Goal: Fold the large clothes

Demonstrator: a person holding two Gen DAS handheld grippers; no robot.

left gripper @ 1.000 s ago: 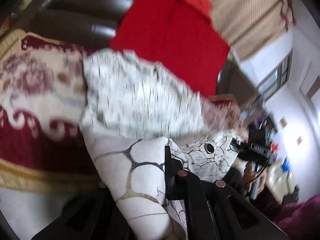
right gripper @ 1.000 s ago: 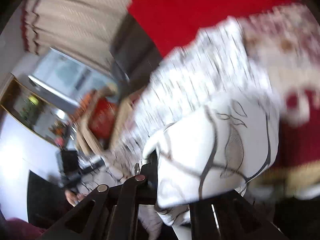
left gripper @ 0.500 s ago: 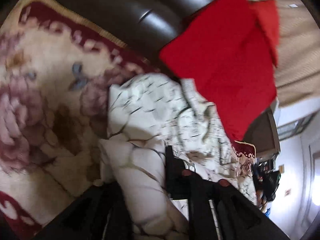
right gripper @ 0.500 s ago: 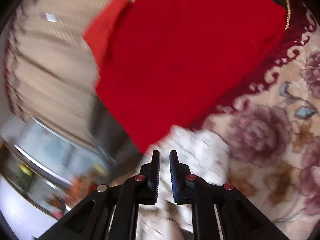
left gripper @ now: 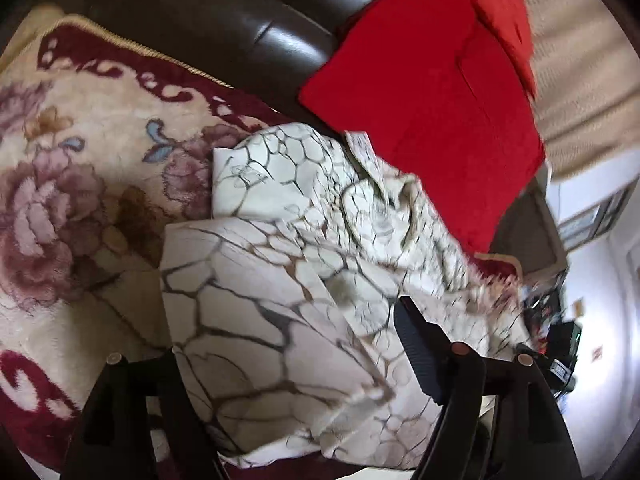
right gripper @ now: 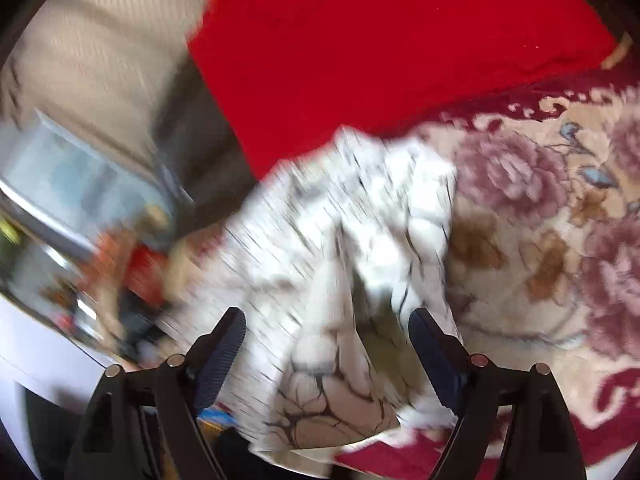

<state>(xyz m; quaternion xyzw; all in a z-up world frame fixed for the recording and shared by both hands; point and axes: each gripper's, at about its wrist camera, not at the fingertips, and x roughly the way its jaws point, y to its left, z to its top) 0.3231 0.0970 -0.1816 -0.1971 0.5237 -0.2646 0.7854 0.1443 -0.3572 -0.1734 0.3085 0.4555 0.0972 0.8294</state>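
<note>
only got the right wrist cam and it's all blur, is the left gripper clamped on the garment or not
Observer: No. The left gripper's jaws are opening, and the cream crackle-print garment lies loose between them.
Operator: does it look folded on that side
Observer: Partly. The left wrist view shows one layer lapped over another, with a rumpled ridge toward the red cushion.
Operator: whats behind that cushion
Observer: A dark brown leather sofa back, sharp in the left wrist view.
</note>
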